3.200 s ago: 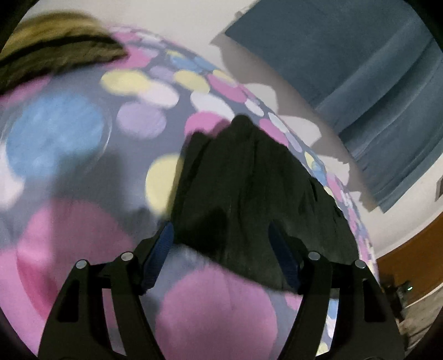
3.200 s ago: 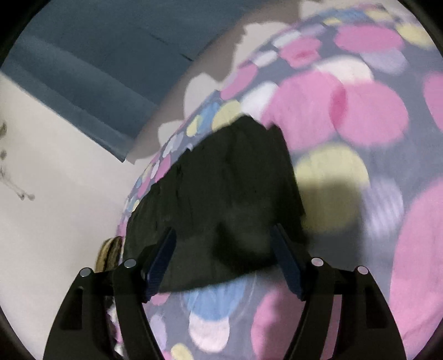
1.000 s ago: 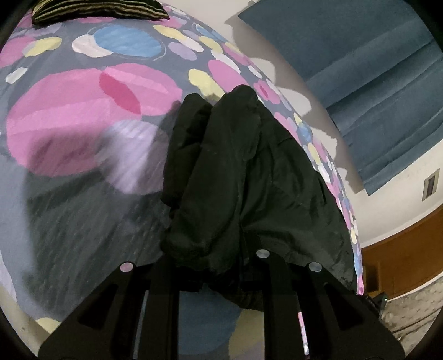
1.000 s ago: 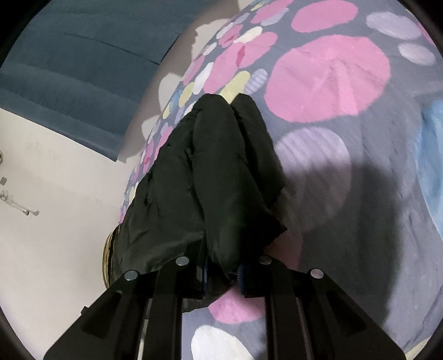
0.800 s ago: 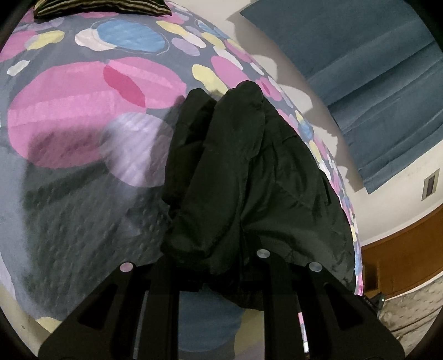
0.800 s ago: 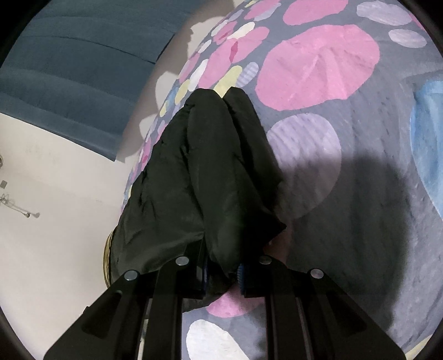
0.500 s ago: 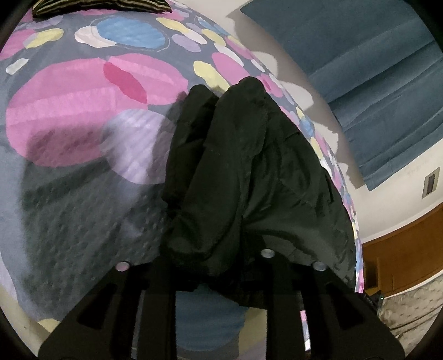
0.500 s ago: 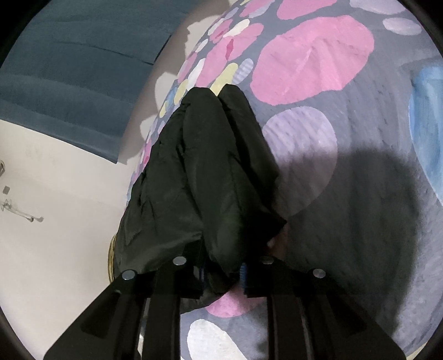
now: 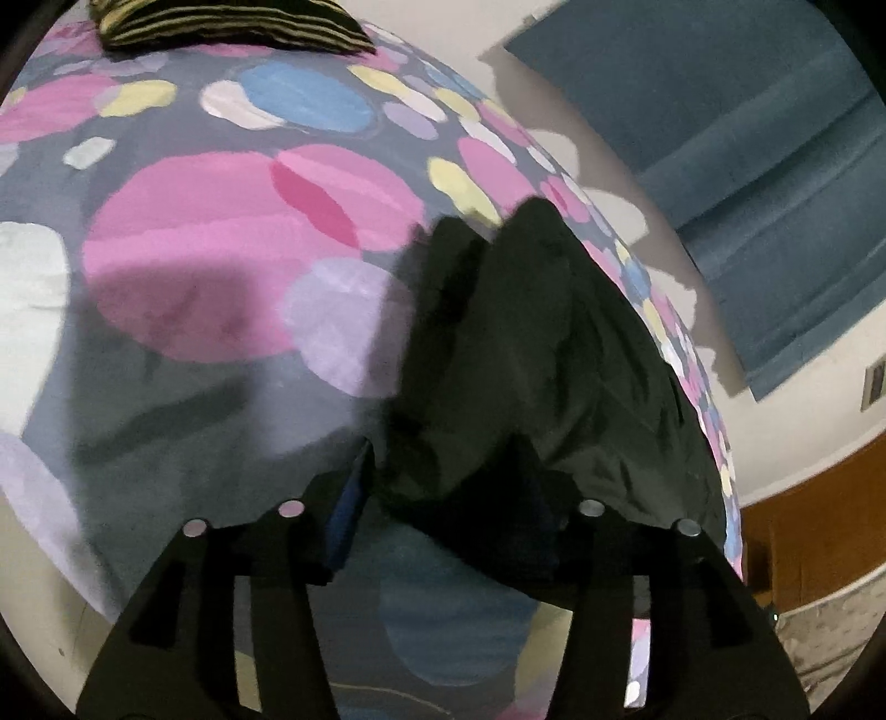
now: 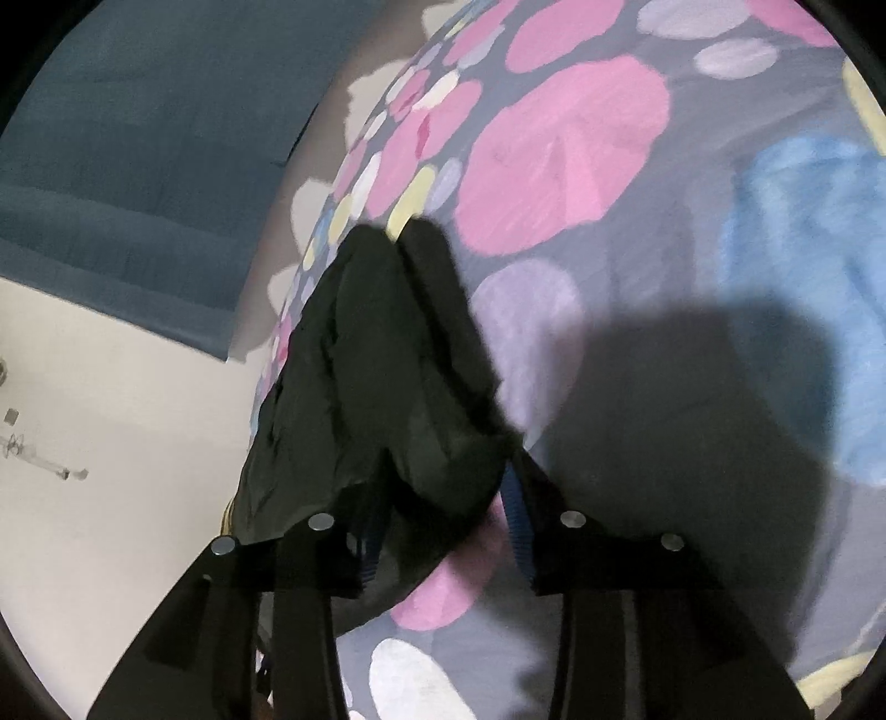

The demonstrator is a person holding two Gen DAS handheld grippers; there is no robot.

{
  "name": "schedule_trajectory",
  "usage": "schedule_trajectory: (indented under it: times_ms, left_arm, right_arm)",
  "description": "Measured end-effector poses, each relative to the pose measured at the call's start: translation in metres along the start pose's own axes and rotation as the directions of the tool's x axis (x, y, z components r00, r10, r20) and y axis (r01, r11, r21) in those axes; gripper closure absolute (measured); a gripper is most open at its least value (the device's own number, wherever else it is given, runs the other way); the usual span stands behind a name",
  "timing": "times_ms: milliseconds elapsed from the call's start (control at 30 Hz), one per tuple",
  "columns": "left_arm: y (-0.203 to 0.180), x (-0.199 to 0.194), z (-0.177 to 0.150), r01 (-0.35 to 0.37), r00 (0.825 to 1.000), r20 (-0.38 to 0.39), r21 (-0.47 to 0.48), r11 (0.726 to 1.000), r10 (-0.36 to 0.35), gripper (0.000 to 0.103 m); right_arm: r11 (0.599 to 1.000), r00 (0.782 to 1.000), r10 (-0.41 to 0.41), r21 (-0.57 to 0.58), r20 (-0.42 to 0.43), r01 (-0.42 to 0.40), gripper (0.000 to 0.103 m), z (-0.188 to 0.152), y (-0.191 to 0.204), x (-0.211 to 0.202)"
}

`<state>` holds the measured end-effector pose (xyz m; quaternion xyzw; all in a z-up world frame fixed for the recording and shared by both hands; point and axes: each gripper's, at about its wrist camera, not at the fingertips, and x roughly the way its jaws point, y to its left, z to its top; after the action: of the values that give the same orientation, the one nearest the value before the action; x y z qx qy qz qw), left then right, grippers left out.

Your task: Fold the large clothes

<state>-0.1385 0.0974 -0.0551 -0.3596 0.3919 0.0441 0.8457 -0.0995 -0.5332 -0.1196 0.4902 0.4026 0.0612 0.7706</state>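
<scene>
A black garment [image 9: 542, 343] lies folded in a long bundle on a grey bedspread [image 9: 194, 249] with pink, blue and yellow dots. My left gripper [image 9: 443, 493] is at the bundle's near end. Its jaws are opening, and a fold of the black fabric sits between them, clear of the blue left pad [image 9: 351, 509]. In the right wrist view the same garment [image 10: 387, 354] runs away from my right gripper [image 10: 443, 509]. Those jaws are opening too, with a lump of black fabric between the pads.
A yellow-and-black striped cloth [image 9: 221, 22] lies at the far end of the bed. A blue curtain [image 9: 747, 138] hangs on the pale wall beyond the bed's edge. Wooden trim [image 9: 819, 526] shows low at the right. The bedspread [image 10: 581, 138] stretches on beside the garment.
Both grippers were shut on the garment's near edge; now both pairs of jaws have spread apart and let the fabric loose. The bundle rests on the bed.
</scene>
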Motion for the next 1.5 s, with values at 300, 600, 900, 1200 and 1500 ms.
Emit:
schedule_trajectory:
  times_ms: [300,600,900,1200,1500]
  left_arm:
    - [-0.006,-0.018,0.020,0.034,0.998,0.040,0.078,0.996,-0.037,0.039]
    - [-0.026,0.011,0.043,0.096,0.995,-0.038,0.179,0.979,-0.090,0.037]
    - [-0.024,0.033,0.060,0.100,0.992,-0.089,0.197,0.975,-0.084,0.037]
    - [-0.025,0.057,0.067,0.093,0.987,-0.150,0.256,0.962,-0.055,0.036]
    - [-0.022,0.065,0.073,0.106,0.983,-0.171,0.246,0.964,-0.064,0.031]
  right_arm:
    - [0.984,0.987,-0.073,-0.152,0.142,0.095,0.062,0.012,0.051,-0.028]
    - [0.874,0.970,0.072,-0.454,-0.234,-0.174,0.046,0.000,0.217,0.086]
    - [0.830,0.908,-0.130,-0.545,-0.398,-0.120,0.046,-0.017,0.289,0.234]
    - [0.869,0.810,-0.242,-0.490,-0.535,-0.065,0.039,-0.025,0.260,0.288]
    - [0.807,0.887,-0.168,-0.577,-0.430,-0.127,0.034,-0.056,0.271,0.208]
